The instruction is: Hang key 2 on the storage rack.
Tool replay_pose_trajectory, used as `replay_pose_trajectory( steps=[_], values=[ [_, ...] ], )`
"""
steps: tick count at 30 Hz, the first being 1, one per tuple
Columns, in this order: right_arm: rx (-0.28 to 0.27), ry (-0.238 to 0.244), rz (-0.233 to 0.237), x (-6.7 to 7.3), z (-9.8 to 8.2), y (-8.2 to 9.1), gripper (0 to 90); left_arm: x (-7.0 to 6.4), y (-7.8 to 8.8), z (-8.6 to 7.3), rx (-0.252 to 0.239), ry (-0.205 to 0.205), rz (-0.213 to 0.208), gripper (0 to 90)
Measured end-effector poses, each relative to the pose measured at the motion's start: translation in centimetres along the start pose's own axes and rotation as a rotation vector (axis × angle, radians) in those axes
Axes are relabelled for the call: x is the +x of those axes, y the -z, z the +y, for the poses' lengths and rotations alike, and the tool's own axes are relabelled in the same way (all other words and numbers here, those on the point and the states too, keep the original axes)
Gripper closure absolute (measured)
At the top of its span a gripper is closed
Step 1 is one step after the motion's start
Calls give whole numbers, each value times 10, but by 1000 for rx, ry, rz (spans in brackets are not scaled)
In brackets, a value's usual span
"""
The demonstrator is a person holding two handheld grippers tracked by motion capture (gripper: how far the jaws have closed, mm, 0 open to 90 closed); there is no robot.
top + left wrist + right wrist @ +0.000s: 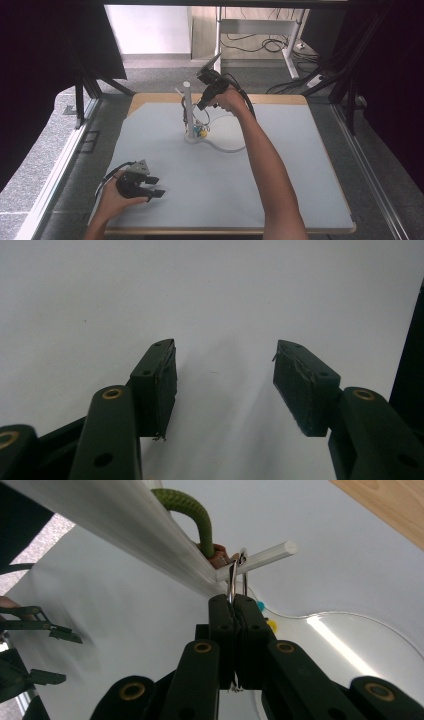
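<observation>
A white stand (188, 107) with an upright post and short pegs rises from a clear round base (220, 147) at the table's far middle. My right gripper (232, 602) is shut on a thin metal ring (235, 575), which loops over a white peg (265, 555) sticking out of the post (125, 525). From above, the right gripper (201, 104) points down beside the post. A green cord loop (192, 510) hangs on the post just above the peg. My left gripper (225, 385) rests at the front left (156, 186), open, with bare table between its pads.
Small yellow (203, 133) and teal (260, 605) bits lie by the stand's foot. The pale grey mat (280, 165) covers a wooden table whose edge (280, 99) shows at the back. Table legs and cables stand on the floor beyond.
</observation>
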State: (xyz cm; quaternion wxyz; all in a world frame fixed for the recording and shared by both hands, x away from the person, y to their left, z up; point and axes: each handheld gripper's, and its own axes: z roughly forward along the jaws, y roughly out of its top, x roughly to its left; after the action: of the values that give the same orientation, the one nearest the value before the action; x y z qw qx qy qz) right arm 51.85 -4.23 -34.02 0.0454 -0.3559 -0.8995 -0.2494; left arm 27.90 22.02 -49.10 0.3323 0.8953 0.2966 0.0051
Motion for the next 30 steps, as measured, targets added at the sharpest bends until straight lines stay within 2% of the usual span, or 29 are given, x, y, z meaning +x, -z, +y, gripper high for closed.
replay_pose_trajectory(
  steps=[5, 11, 17, 20, 24, 30],
  values=[
    [-15, -8, 25, 2, -5, -5, 870, -1, -1, 0, -5, 1, 2, 432],
    [-7, 9, 24, 4, -10, -9, 850, -1, 0, 0, -17, 2, 7, 437],
    [-35, 8, 22, 4, -15, -3, 802, 0, 2, 0, -24, 4, 12, 442],
    [-44, 10, 22, 3, -19, 2, 760, 0, 2, 1, -23, 9, 16, 441],
    [-70, 22, 8, 2, -30, 13, 643, 1, 1, 1, -26, 14, 22, 440],
    [-144, 13, -17, -2, -62, 30, 515, 0, 0, 1, -22, 22, 26, 434]
  ],
)
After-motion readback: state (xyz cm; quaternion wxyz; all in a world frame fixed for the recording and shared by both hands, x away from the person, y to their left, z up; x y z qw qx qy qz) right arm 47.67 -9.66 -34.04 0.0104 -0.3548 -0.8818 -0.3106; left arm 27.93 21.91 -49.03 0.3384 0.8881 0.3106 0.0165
